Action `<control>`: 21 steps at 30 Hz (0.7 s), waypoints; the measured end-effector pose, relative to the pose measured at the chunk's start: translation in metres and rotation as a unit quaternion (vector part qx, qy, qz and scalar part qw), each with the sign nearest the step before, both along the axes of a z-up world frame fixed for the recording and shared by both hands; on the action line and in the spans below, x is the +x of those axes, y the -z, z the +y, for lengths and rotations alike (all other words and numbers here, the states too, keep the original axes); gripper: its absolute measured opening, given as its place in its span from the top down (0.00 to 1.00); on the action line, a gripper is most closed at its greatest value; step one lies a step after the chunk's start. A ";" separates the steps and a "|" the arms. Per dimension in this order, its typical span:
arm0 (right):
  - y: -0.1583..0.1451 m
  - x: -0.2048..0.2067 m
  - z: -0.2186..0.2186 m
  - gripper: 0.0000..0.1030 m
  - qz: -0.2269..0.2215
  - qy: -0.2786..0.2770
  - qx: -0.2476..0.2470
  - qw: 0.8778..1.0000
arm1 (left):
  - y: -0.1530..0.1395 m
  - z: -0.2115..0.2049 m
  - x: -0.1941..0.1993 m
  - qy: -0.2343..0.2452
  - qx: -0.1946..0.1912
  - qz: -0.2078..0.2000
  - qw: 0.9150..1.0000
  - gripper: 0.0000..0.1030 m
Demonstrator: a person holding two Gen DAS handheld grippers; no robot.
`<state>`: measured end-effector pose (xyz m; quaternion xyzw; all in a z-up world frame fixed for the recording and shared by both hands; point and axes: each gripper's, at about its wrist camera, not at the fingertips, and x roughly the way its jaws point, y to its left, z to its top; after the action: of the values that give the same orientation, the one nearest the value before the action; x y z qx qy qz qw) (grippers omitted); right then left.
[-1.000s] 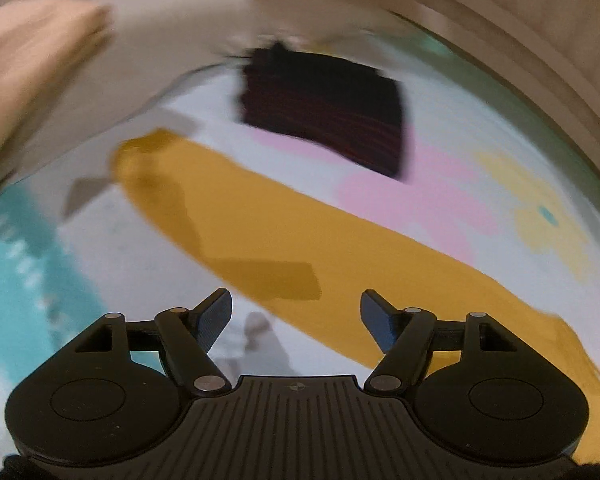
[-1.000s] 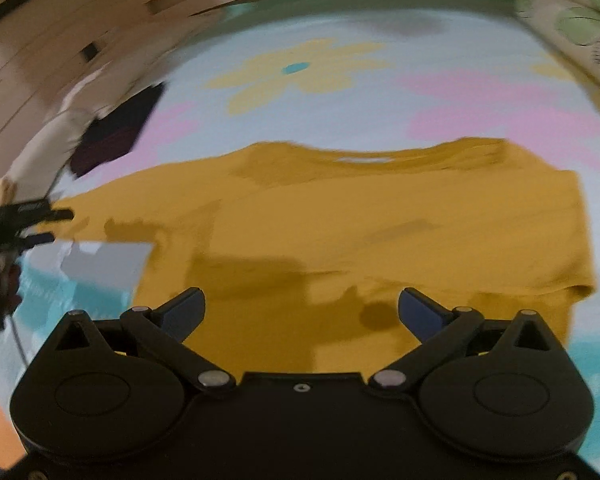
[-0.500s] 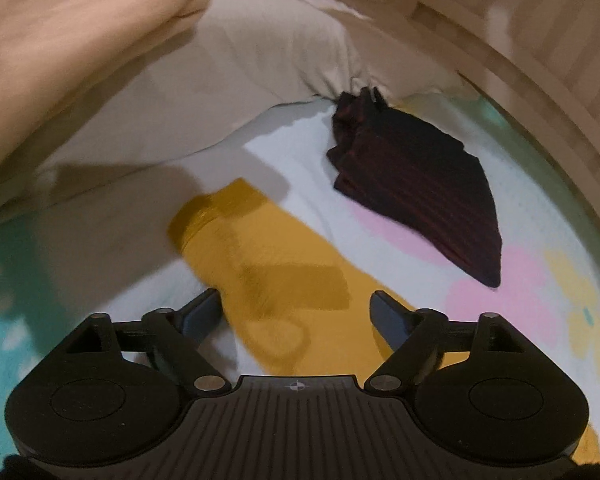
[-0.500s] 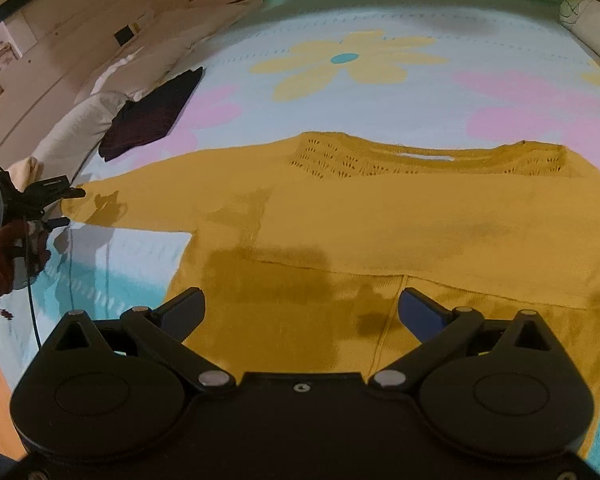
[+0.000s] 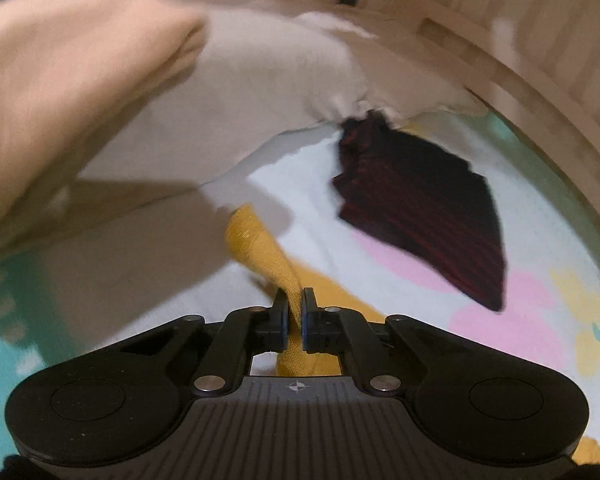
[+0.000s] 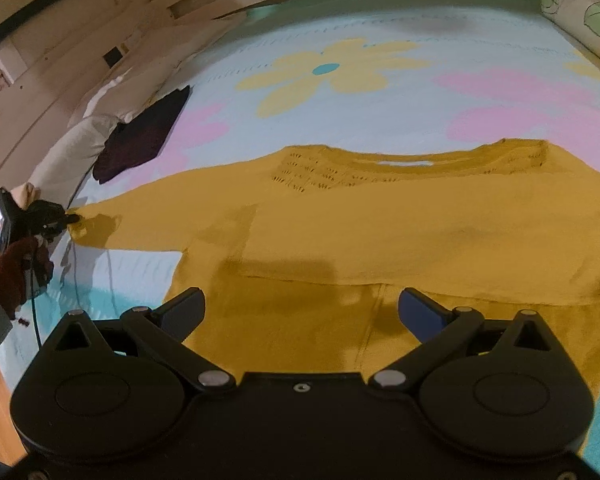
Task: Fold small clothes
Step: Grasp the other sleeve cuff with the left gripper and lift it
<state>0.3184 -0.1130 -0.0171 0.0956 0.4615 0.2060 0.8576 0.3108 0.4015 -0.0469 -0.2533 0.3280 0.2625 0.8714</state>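
**Left jaws clamp the sleeve cuff**

Flowered bedding [image 6: 380,40] in pale blue, pink and yellow covers the whole work surface, with a pale panelled wall behind it and a grey pillow [image 5: 260,68] along the near edge in the left wrist view. On that spread lies the mustard sweater [image 6: 400,232], laid flat with its neckline away from the right camera and one sleeve [image 6: 140,220] stretched out toward the left.

Half a second ago the left gripper [image 5: 295,312] hovered over the sleeve end with its jaws wide; now they have snapped together on the cuff [image 5: 268,256], and yellow knit stands pinched up between the pads. From the right wrist view the same gripper [image 6: 66,218] sits at the sleeve tip, with a person's hand [image 6: 16,268] in a dark red glove holding it. That grip suggests the sleeve fold is about to start: the cuff would likely be carried across onto the body of the sweater.

Over the sweater's lower body the right gripper [image 6: 300,312] hangs with its jaws spread wide, nothing between them.

A dark folded garment [image 5: 420,204] rests well apart from the sweater, against the pillow, probably one already finished.
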 end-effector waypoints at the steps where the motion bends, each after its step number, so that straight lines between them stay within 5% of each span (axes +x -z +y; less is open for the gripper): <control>1: -0.002 0.000 -0.002 0.00 -0.004 0.001 -0.002 1.000 | -0.009 -0.009 0.001 0.009 0.010 -0.003 1.000 0.95; 11: -0.021 0.001 -0.041 0.00 -0.039 0.044 0.004 0.998 | -0.108 -0.159 0.013 0.140 0.041 -0.061 0.987 0.95; 16: -0.028 0.000 -0.071 0.00 -0.051 0.075 0.017 0.996 | -0.125 -0.276 0.013 0.235 0.067 -0.074 0.967 0.95; 21: -0.032 0.000 -0.101 0.00 -0.058 0.107 0.025 0.992 | -0.100 -0.380 0.020 0.327 0.068 -0.056 0.941 0.95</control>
<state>0.3185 -0.2141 0.0151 0.1538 0.3924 0.1299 0.8975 0.3306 0.0211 0.0531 -0.0866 0.3254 -0.0303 0.9411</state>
